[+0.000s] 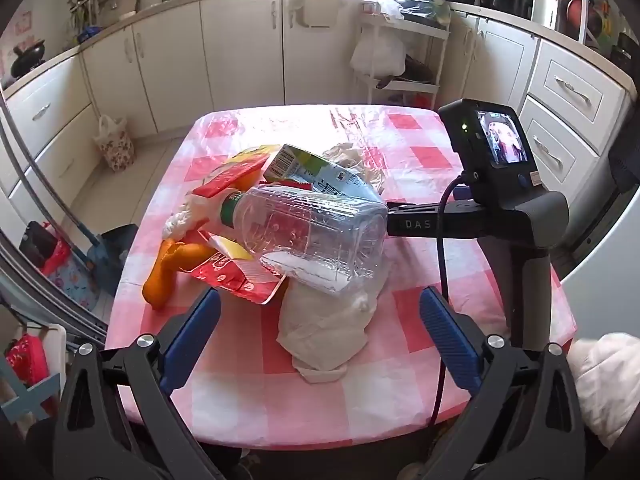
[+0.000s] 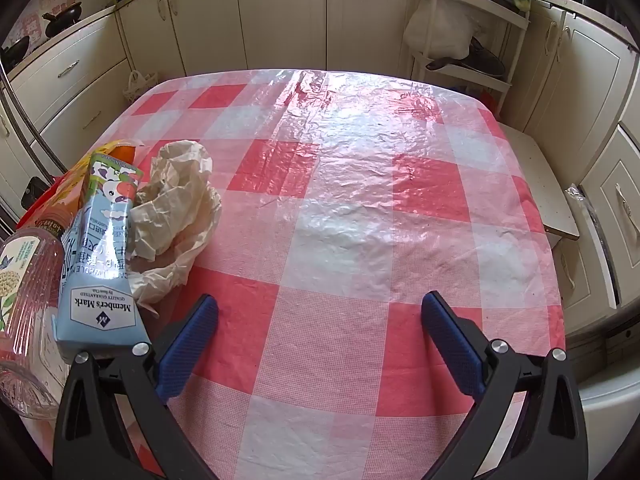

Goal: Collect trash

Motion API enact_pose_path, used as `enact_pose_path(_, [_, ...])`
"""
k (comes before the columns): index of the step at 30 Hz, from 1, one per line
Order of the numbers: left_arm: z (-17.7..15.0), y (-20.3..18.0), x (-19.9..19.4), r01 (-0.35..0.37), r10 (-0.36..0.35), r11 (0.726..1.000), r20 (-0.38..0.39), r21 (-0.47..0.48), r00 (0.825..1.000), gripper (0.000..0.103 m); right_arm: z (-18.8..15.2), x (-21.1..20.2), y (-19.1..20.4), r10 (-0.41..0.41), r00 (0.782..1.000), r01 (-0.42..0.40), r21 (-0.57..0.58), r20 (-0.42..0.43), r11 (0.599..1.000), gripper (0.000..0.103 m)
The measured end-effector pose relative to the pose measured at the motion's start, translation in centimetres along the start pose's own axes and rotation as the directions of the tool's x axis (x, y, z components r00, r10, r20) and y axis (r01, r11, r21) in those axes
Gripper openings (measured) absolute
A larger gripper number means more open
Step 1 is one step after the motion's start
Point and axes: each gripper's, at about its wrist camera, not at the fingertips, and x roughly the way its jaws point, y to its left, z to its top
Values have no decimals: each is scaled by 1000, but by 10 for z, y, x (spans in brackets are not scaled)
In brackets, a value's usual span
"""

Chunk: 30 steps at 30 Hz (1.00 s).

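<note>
A heap of trash lies on the pink checked table (image 1: 420, 380). On top is a clear plastic bottle (image 1: 316, 236) on its side, resting on crumpled white paper (image 1: 324, 328). Behind it are a blue milk carton (image 1: 320, 176), red wrappers (image 1: 236, 276) and an orange peel-like piece (image 1: 164, 276). My left gripper (image 1: 318, 328) stands open just in front of the white paper, with nothing touching its pads. My right gripper (image 2: 320, 332) is open over bare cloth, to the right of the milk carton (image 2: 100, 264), the bottle (image 2: 28, 300) and a crumpled beige bag (image 2: 176, 208).
The right gripper's body with its small screen (image 1: 496, 184) reaches in beside the bottle in the left wrist view. Cream cabinets (image 1: 240, 52) ring the room. A white shelf rack (image 2: 468, 40) stands behind the table, a stool (image 2: 548, 184) at its right, a floral bag (image 1: 114, 144) on the floor.
</note>
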Motion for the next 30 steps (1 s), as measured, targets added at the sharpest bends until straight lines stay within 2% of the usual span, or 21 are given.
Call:
enact_pose_path(20, [-19, 3, -23, -77, 76, 997, 32, 26, 997, 96, -2, -1, 2, 3, 1000, -3, 1, 1, 1000, 97])
enact_pose_path(23, [-21, 3, -27, -81, 80, 996, 45, 21, 996, 96, -2, -9, -2, 21, 998, -20, 8, -55, 1000, 97])
enact_pose_path(26, [-23, 3, -36, -81, 80, 997, 62, 13, 995, 96, -23, -62, -6, -22, 999, 21, 19, 48, 1000, 97])
enact_pose_path(28, [-25, 2, -45, -83, 82, 996, 80, 9, 993, 96, -42, -110, -9, -76, 987, 71, 43, 138, 997, 97])
enact_pose_path(30, [-26, 2, -57, -76, 76, 997, 104, -1, 992, 96, -64, -155, -9, -88, 970, 75, 65, 227, 995, 97])
